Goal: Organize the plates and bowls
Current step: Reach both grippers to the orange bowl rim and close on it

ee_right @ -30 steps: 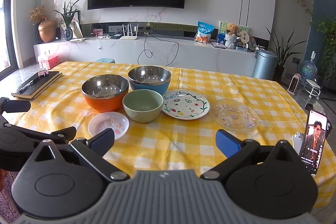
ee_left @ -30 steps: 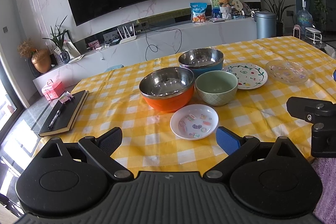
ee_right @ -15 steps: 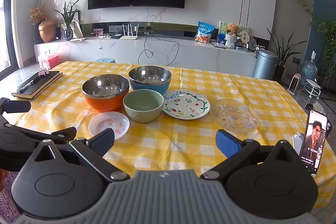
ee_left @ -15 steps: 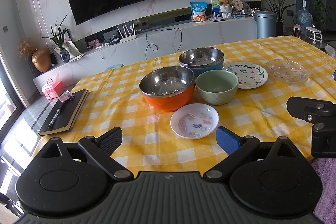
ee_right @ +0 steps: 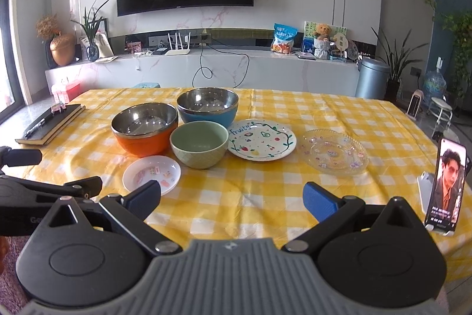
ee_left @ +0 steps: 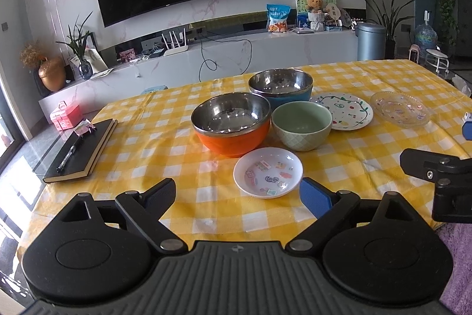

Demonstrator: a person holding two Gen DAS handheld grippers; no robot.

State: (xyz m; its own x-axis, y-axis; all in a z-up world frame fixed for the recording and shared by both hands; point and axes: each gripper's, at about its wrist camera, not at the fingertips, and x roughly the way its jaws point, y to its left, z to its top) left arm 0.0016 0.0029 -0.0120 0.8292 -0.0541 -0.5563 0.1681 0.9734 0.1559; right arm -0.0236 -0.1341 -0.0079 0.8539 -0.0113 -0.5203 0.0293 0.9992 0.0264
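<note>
Yellow-checked cloth covers the table [ee_right: 265,197] where we see the dishes grouped. Our left gripper [ee_left: 237,194] and right gripper [ee_right: 231,197] both hold their fingers wide, gripping nothing. The orange bowl [ee_right: 144,129] sits at the centre; the blue bowl [ee_right: 208,108] at 1 o'clock, the green bowl [ee_right: 199,143] at 3, the small white dish [ee_right: 152,174] at 6. The painted plate [ee_right: 262,139] and glass plate [ee_right: 336,151] lie further toward 3.
</note>
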